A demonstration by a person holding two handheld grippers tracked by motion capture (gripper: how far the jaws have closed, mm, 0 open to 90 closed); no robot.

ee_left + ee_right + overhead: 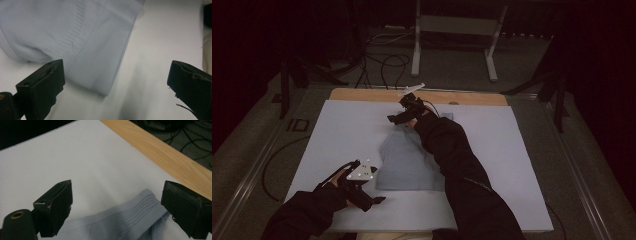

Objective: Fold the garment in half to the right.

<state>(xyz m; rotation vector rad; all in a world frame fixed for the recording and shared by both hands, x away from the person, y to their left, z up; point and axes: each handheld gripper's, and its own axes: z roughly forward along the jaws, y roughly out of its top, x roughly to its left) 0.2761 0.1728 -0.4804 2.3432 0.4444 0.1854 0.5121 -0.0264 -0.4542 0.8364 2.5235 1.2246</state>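
Note:
A pale blue-grey garment [407, 160] lies flat on the white sheet [337, 135] in the middle of the table. My right gripper [399, 113] reaches over the garment's far end and stands open. In the right gripper view the garment's ribbed edge [130, 218] sits low between the open jaws of my right gripper [117, 195], untouched. My left gripper [373, 196] hovers by the garment's near left corner, open. That corner of the garment [82, 45] lies just ahead of the spread jaws of my left gripper [116, 75]. A dark sleeve [462, 165] covers the garment's right side.
A wooden table edge [362, 94] [160, 157] runs along the far side of the sheet. Beyond it are cables [384, 65] on the floor and a metal stand [452, 30]. A small black object [298, 125] lies left of the table.

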